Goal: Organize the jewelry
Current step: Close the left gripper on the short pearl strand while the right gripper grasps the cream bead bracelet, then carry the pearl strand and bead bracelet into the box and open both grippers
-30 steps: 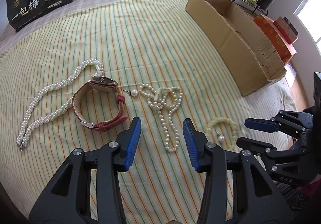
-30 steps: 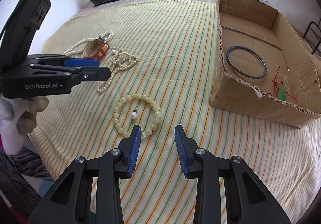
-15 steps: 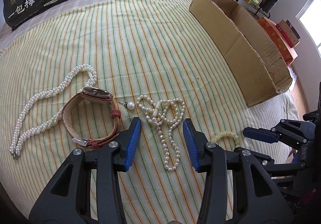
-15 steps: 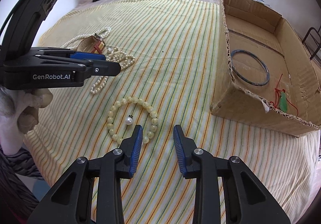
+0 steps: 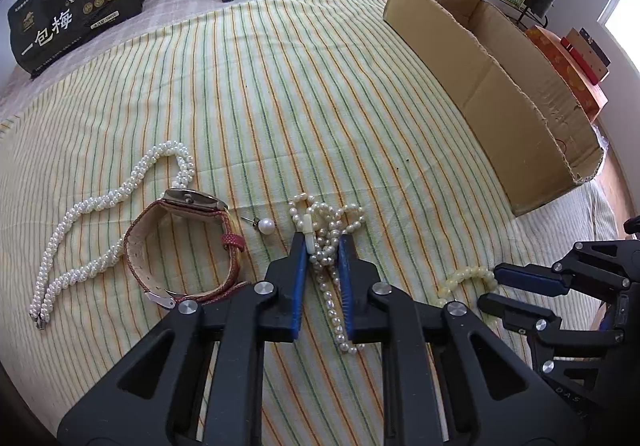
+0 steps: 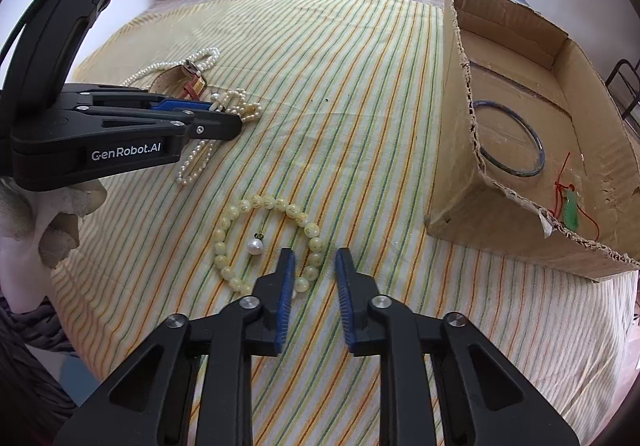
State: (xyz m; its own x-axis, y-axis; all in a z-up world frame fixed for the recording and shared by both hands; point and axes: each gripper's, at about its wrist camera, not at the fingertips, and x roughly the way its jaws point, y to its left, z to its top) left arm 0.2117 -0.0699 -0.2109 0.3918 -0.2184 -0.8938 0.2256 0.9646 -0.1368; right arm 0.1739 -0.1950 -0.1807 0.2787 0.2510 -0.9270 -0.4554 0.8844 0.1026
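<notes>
Closing on the tangled pearl strand (image 5: 326, 246), the left gripper (image 5: 323, 246) had beads between its fingers on the striped bed, pads maybe not pressing yet. The right gripper (image 6: 311, 266) was closing around the yellow bead bracelet (image 6: 264, 238)'s edge. Loose tails could snag or slip on the way to the cardboard box (image 6: 520, 206).

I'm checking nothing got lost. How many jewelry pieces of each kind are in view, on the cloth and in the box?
Pearl necklaces: 2
Watch: 1
Pearl earrings: 2
Bead bracelet: 1
Bangle: 1
Green pendant: 1
Total: 8
</notes>
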